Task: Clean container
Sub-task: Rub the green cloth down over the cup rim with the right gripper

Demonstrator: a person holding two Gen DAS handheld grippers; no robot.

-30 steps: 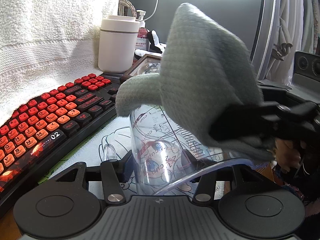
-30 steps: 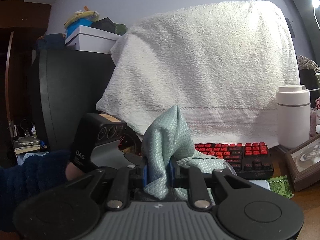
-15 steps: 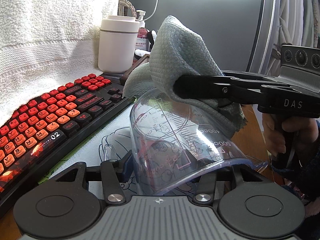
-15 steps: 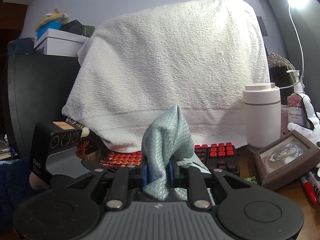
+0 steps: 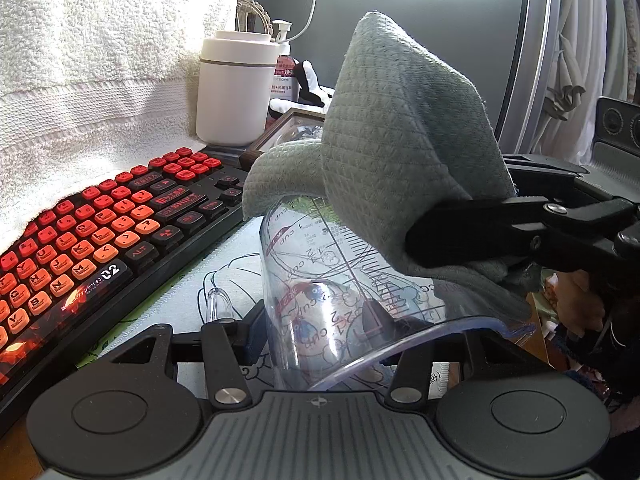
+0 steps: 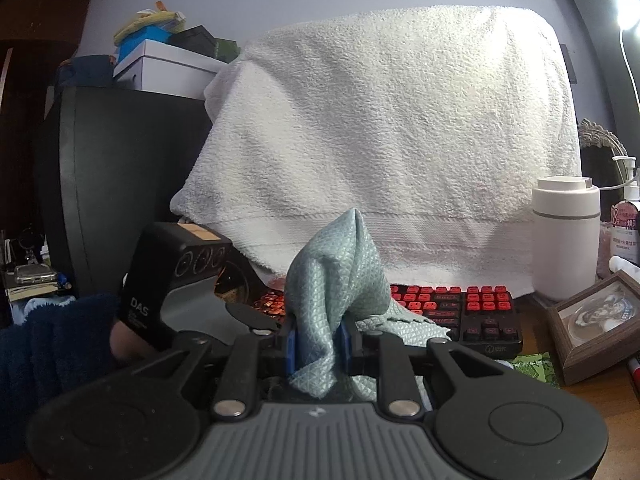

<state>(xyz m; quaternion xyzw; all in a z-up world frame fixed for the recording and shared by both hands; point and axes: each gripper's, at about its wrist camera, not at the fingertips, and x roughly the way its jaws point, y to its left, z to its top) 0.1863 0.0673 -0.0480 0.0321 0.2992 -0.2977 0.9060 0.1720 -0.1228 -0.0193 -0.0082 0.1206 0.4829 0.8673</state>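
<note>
Left wrist view: the left claw (image 5: 316,320) is clamped on a clear plastic measuring cup (image 5: 340,280), its pads pressing the cup's walls from either side. The cup is tipped so its mouth faces back toward the camera and its printed scale reads sideways. It is held above a printed desk mat (image 5: 224,264) on the counter, just beside a red and black keyboard (image 5: 100,240). A grey-green microfibre cloth (image 5: 400,140) is draped over the far, upper part of the cup. The right claw (image 5: 416,244) comes in from the right with its black fingers (image 5: 480,232) closed on the cloth. The bunched fabric touches the cup's outer wall near the rim; whether any of it reaches inside cannot be told.

Right wrist view: the right claw (image 6: 318,344) is pinched tight on a fold of the cloth (image 6: 340,280), which rises in a peak between the blue pads (image 6: 291,346). The left tool's body (image 6: 176,280) sits at the left, held by a hand in a dark blue sleeve (image 6: 56,344). The cup itself is hidden behind the cloth here. A white towel (image 6: 380,140) hangs behind.

My judgement: wiping is under way, with cloth against cup. No dirt or wetness shows on the clear wall, so how much is cleaned cannot be told. The inside, the rest of the wall and setting the cup down probably remain.
</note>
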